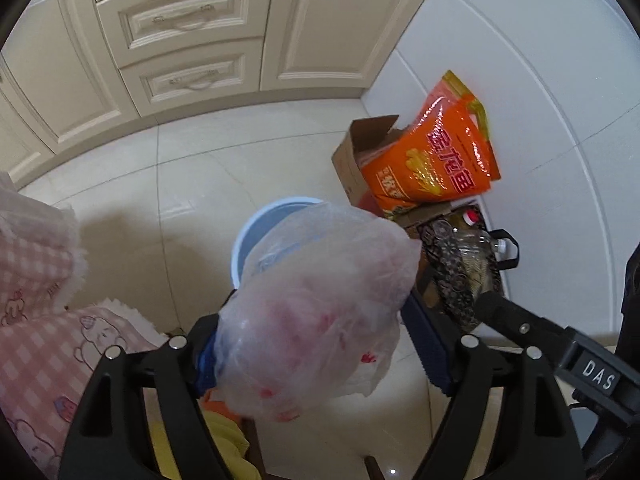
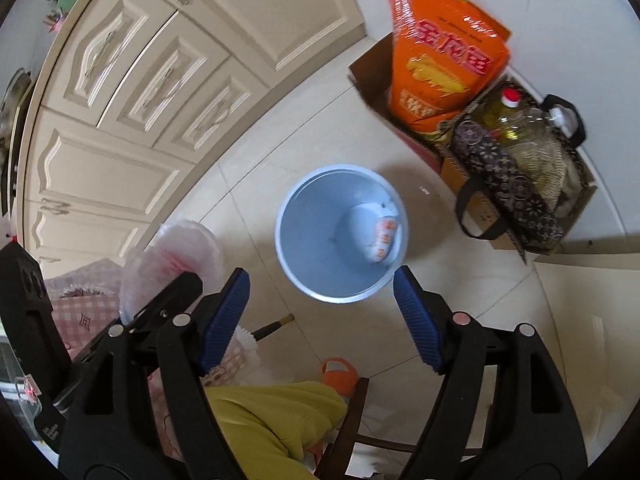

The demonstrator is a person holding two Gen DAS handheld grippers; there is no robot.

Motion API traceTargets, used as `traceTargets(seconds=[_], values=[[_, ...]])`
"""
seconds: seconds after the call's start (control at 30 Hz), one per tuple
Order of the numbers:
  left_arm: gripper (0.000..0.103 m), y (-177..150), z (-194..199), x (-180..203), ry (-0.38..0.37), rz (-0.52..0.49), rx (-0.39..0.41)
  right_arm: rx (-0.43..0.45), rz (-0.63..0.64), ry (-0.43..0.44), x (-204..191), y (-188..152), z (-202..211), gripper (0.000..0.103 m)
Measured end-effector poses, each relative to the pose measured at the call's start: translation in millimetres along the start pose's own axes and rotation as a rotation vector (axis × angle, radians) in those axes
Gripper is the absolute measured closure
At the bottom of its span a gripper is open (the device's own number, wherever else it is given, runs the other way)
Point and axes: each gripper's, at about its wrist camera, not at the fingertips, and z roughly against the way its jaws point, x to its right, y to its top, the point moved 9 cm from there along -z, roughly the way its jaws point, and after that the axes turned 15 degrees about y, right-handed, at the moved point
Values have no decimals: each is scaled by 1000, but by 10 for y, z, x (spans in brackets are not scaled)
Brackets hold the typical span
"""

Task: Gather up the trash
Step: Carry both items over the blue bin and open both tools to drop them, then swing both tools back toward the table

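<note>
A light blue trash bin (image 2: pixel 320 240) stands on the tiled floor, with one crumpled white and orange wrapper (image 2: pixel 382 242) inside it. My left gripper (image 1: pixel 316 340) has its jaws wide apart, with a translucent plastic bag (image 1: pixel 320 308) with red print between them, resting against the left finger, above and in front of the bin's rim (image 1: pixel 256 224). The bag also shows in the right wrist view (image 2: pixel 172 264). My right gripper (image 2: pixel 320 316) is open and empty, held above the near edge of the bin.
Cream kitchen cabinets (image 1: pixel 180 40) line the far side. An orange rice bag (image 2: pixel 440 52) leans in a cardboard box (image 2: pixel 376 76) by the white wall, next to a patterned tote (image 2: pixel 516 184) with an oil bottle. A pink checked cloth (image 1: pixel 36 320) and a wooden chair (image 2: pixel 352 420) are close below.
</note>
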Motion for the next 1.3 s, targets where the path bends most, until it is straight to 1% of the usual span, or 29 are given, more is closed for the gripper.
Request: traceTargets(seconds=[0.1,0.23,0.33,0.47,0.63,0.77,0.83,0.97,1.03,1.17,1.3], values=[[26,-10,8,11,42,-25,22,11,-16,4,57,-3,64,29],[20,-2,23,49,30,-33,27,12,-17,0,92,-27,91,29],[20,6,16,81,43,-48,21,9,-15,-1,97,-52,99,29],[20,1,54,106,43,-62,29,11,-16,1,92,-67,113,29],[20,-7,93,68,80,-59,42,15,-9,0,55,-79,154,29],[20,-38,177,70,82,-71,53,22,1,1,8,-111,226,29],[20,-58,249,42,109,-70,63,24,5,1,-10,-134,269,29],[20,-103,471,22,117,-83,103,41,26,7,-92,-211,420,29],[20,-132,628,3,118,-78,134,53,36,8,-147,-248,515,29],[20,-208,977,-11,96,-62,188,97,74,26,-334,-356,779,29],[20,-311,1372,-70,105,-47,263,138,123,37,-557,-473,1014,28]])
